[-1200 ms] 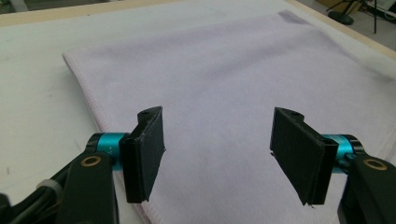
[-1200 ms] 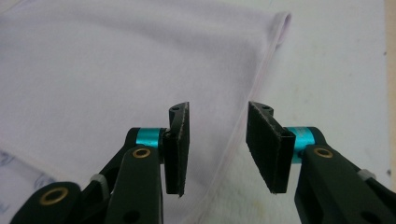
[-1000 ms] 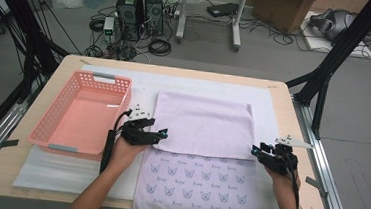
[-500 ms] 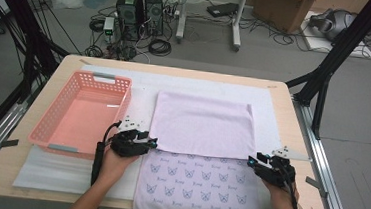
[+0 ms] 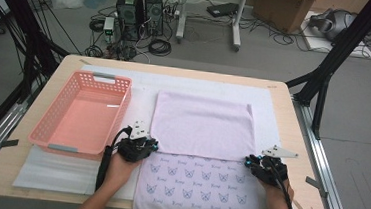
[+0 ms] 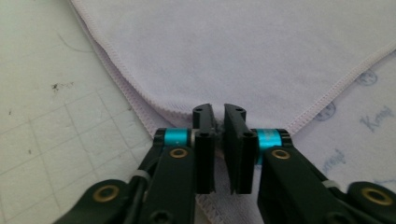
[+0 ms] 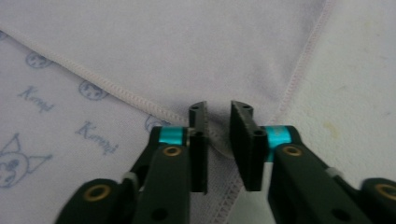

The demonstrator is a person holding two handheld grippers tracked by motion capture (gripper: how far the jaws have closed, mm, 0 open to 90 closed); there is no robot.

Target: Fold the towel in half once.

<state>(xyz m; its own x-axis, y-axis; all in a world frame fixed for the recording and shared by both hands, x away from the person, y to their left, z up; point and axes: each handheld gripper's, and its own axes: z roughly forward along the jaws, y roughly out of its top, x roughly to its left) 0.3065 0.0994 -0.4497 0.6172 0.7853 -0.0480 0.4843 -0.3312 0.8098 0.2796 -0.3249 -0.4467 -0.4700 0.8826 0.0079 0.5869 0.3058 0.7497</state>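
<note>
A lavender towel [image 5: 202, 126] lies flat on the table, its far half folded over so the plain side faces up. The near half shows the cat print [image 5: 192, 180]. My left gripper [image 5: 151, 144] is at the left end of the folded flap's near edge. Its jaws have just been closing and are shut on the towel's stitched corner [image 6: 218, 112]. My right gripper [image 5: 249, 161] is at the flap's right end. Its jaws have also just been closing, and they pinch the hem [image 7: 218, 112] with only a narrow gap left.
A pink plastic basket [image 5: 123, 110] stands empty left of the towel, close to my left hand. A white mat [image 5: 53, 169] covers most of the wooden table. Cables, computer cases and boxes sit on the floor beyond the far edge.
Both hands have come slightly toward the near edge and down onto the flap's edge. Both pairs of jaws have closed on the towel's corners.
</note>
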